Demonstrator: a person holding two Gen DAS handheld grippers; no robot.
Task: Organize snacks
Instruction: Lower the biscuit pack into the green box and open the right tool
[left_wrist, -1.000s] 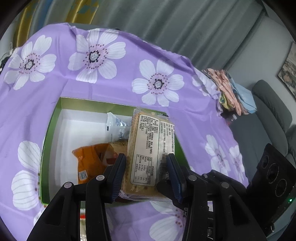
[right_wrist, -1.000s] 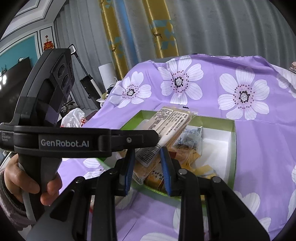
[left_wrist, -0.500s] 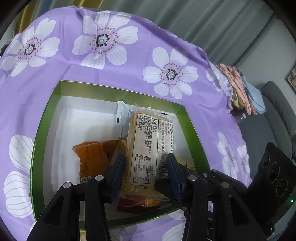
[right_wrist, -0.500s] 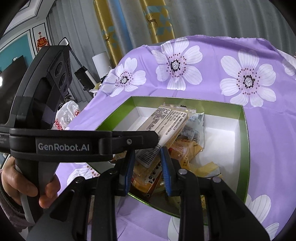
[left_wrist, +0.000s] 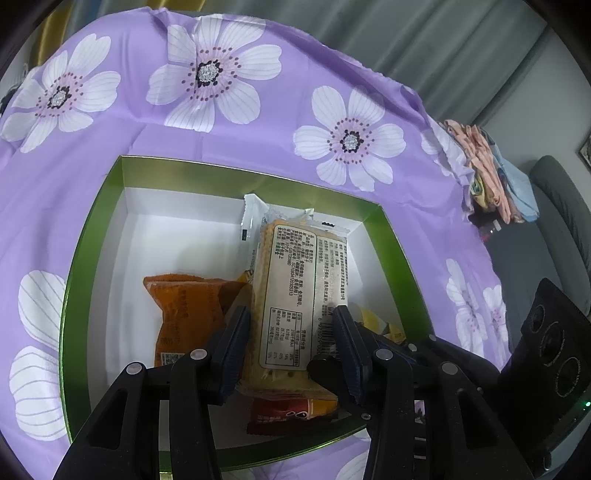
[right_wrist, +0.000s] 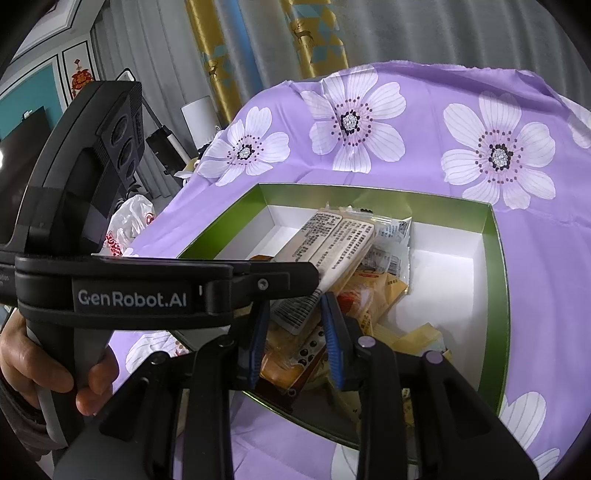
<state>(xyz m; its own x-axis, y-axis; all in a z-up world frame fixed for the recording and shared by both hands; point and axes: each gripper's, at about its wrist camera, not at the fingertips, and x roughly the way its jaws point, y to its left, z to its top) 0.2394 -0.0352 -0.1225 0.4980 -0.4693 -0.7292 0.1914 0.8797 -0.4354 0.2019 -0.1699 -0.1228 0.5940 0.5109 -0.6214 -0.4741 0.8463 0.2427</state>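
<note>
Left hand-held gripper (left_wrist: 291, 339) is grasping a cracker pack (left_wrist: 291, 295) by its sides, holding it over snacks inside the green box (left_wrist: 96, 229); right hand-held gripper (right_wrist: 293, 332) is pinching the pack's near end.

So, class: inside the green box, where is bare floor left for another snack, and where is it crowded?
Free: the white floor between the green box's left wall, its far wall and the orange packet. A second patch lies by the right wall. Crowded: the near middle, where packets pile under the cracker pack.
</note>
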